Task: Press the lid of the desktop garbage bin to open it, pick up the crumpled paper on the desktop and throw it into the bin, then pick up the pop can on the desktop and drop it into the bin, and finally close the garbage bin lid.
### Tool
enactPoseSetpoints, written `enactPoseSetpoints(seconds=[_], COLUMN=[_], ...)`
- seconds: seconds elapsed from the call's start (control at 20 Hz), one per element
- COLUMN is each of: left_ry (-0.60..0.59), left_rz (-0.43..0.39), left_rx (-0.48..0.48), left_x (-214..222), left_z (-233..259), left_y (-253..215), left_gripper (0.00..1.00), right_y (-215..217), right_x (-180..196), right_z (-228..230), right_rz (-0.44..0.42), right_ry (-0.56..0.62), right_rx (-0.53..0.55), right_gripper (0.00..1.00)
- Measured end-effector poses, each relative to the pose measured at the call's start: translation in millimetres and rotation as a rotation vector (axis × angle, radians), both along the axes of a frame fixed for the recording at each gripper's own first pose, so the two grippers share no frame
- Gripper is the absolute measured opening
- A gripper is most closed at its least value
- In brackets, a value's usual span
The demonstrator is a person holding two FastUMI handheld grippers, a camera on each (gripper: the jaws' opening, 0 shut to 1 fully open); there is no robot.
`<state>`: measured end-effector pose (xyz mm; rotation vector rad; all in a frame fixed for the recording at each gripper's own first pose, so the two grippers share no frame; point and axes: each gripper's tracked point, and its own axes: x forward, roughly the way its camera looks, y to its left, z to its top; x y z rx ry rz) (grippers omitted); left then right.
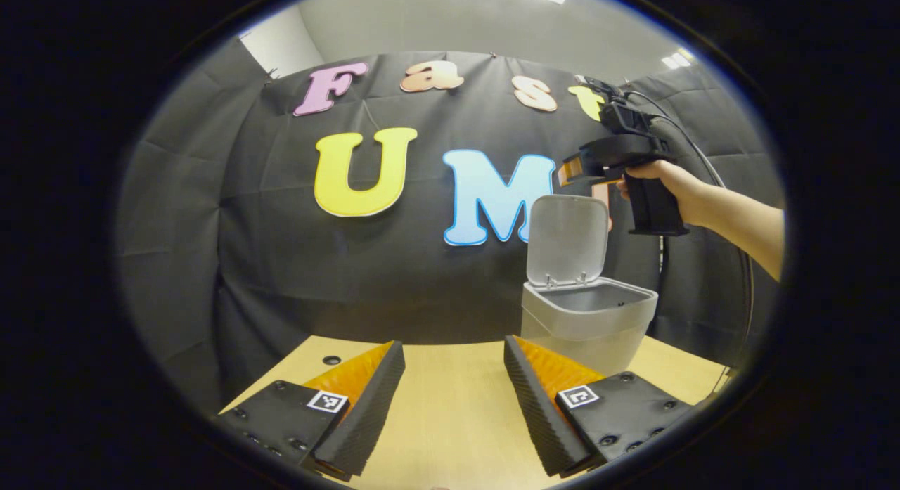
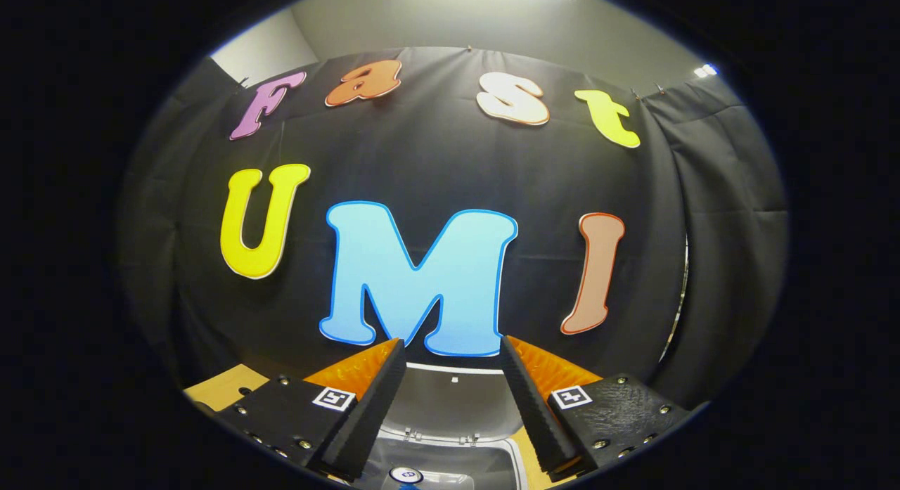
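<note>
Grey bin (image 1: 587, 321) open, right tool (image 1: 573, 170) apparently directly above.

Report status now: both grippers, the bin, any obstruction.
Left gripper open, low over the desktop. Right gripper open, above the bin. Lid up, something lies inside the bin. No obstruction seen.

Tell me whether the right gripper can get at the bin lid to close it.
Probably yes. The right gripper hangs open above the upright lid of the bin, with nothing between them.
</note>
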<state>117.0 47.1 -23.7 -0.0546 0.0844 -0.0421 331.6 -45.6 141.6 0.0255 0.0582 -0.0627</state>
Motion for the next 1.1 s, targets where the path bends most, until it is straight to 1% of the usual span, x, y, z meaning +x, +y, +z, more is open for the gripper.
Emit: enactPoseSetpoints(seconds=[0.1,0.15,0.25,0.3,0.35,0.4,0.45,0.5,0.75,0.8,0.85,0.9,1.05,1.1], left_ry=[-0.008,-0.011,-0.009,-0.006,-0.004,-0.003,-0.003,-0.006,-0.036,-0.042,-0.044,-0.041,-0.042,-0.045], left_rz=[0.004,0.006,0.011,0.016,0.022,0.025,0.029,0.031,0.035,0.029,0.022,0.018,0.012,0.015], left_rx=[0.004,0.007,0.002,-0.001,-0.004,-0.005,-0.007,-0.01,0.002,0.004,0.008,0.011,0.004,0.005], left_x=[-0.3,0.6,-1.5,-2.3,-3.5,-5.3,-6.8,-7.6,-16.1,-19.3,-21.6,-23.7,-31.6,-34.0], left_z=[4.8,5.3,4.4,4.2,3.9,4.6,4.9,4.8,-0.3,-3.8,-8.9,-12.9,-15.4,-14.5], left_y=[-0.7,-0.7,0.5,1.0,2.2,2.4,4.7,5.9,4.6,2.3,-0.2,-2.3,-3.5,-2.7], left_gripper=[0.96,0.93,0.93,0.93,0.96,0.93,0.93,0.93,0.93,0.96,0.9,0.93,0.9,0.96], right_y=[-3.9,-4.2,-4.3,-3.3,-3.4,-2.8,-3.7,-3.2,-0.5,0.2,-0.1,0.6,1.9,2.3], right_x=[9.0,13.1,16.6,17.0,17.4,16.3,16.7,15.0,-0.1,-3.9,-7.2,-12.1,-26.4,-30.7], right_z=[-2.7,-3.4,-6.7,-9.8,-15.0,-16.1,-14.9,-16.4,-19.9,-20.6,-22.4,-23.7,-27.8,-30.0], right_rz=[-0.007,-0.006,-0.001,0.004,0.006,0.013,0.009,0.016,0.034,0.039,0.043,0.049,0.057,0.058], right_ry=[0.022,0.026,0.039,0.048,0.064,0.067,0.067,0.072,0.042,0.029,0.022,0.022,0.032,0.036], right_rx=[0.012,0.014,0.023,0.027,0.028,0.034,0.04,0.045,0.071,0.072,0.077,0.087,0.089,0.086], right_gripper=[0.86,0.86,0.86,0.89,0.86,0.86,0.84,0.86,0.87,0.87,0.87,0.87,0.87,0.87])
